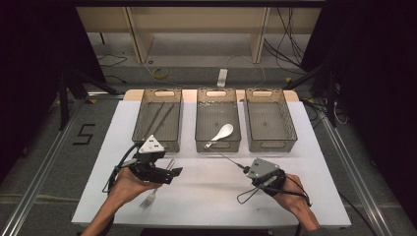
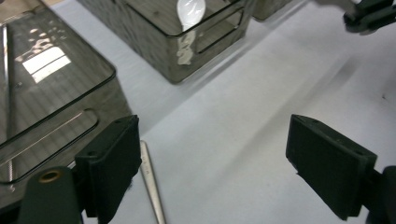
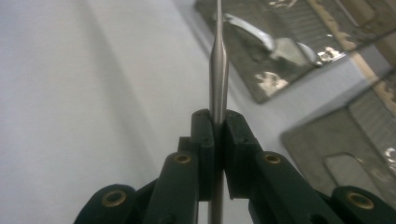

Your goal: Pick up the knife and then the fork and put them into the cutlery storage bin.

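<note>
high view: right gripper [image 1: 244, 169] level, clamping metal rod [image 1: 230, 160]

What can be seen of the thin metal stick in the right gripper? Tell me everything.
The metal stick is slim, smooth, round and silvery, like steel, thicker where it leaves the grip and tapering to a fine far end. The right gripper is shut on it, both black pads pressing its sides, and a short length runs back behind the pads. In the high view it points up and left towards the middle bin, ending just short of its front wall. Nothing else seems to touch it.
</note>
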{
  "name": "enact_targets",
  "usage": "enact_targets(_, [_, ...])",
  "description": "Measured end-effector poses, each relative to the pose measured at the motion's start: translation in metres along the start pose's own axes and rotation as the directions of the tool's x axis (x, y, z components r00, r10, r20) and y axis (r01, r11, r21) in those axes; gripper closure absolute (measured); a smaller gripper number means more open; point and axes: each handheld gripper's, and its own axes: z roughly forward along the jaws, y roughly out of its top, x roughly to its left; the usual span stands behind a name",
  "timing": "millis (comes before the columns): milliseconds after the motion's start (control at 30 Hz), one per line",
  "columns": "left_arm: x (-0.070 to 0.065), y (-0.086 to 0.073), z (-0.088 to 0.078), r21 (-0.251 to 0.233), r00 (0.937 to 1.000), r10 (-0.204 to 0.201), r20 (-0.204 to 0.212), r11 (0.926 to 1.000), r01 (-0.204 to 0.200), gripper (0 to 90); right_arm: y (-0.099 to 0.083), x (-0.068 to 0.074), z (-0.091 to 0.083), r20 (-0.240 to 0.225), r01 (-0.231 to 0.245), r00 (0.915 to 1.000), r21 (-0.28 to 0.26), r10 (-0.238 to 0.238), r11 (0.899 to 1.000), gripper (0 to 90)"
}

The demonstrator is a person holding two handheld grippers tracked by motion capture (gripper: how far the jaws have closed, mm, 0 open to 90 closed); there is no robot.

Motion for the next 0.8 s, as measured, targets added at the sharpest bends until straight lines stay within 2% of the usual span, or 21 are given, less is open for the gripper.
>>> enact_targets(100, [0.006,-0.006,0.0,0.0,0.9995,-0.008,-0.031,1.0,0.008,16.8,-0.002,-0.013,-0.002,0.017,-0.068,0.9975,-0.014,0.068,0.998,84.6])
enact_targets(167, [0.009,-0.011,0.001,0.005,0.9989,-0.019,-0.043,0.9998,0.019,16.2,-0.003,-0.022,-0.005,0.031,-0.095,0.9949,-0.017,0.096,0.995,84.6])
enact_targets(267, [0.011,-0.018,0.0,0.004,0.9983,-0.028,-0.052,0.9996,0.028,16.2,-0.003,-0.036,-0.006,0.043,-0.15,0.9875,-0.035,0.152,0.988,84.5])
enact_targets(367, [0.013,-0.022,-0.002,-0.006,0.9968,-0.042,-0.068,0.9991,0.042,16.2,-0.002,-0.051,-0.006,0.036,-0.197,0.9793,-0.053,0.199,0.979,84.5])
enact_targets(500, [0.016,-0.027,-0.002,-0.016,0.9952,-0.041,-0.089,0.9991,0.04,15.5,0.005,-0.068,-0.005,0.049,-0.234,0.9702,-0.059,0.237,0.97,84.5])
enact_targets(600, [0.018,-0.031,-0.002,-0.022,0.9954,-0.052,-0.08,0.9985,0.05,15.5,0.012,-0.08,-0.004,0.068,-0.255,0.9634,-0.065,0.259,0.965,84.5])
enact_targets(733, [0.017,-0.034,-0.003,-0.037,0.9947,-0.059,-0.083,0.9977,0.056,15.4,0.02,-0.1,-0.001,0.085,-0.312,0.9443,-0.078,0.318,0.947,84.5])
enact_targets(800, [0.018,-0.035,-0.004,-0.064,0.9937,-0.088,-0.069,0.9944,0.084,15.4,0.023,-0.11,0.002,0.092,-0.341,0.933,-0.085,0.348,0.936,84.5])
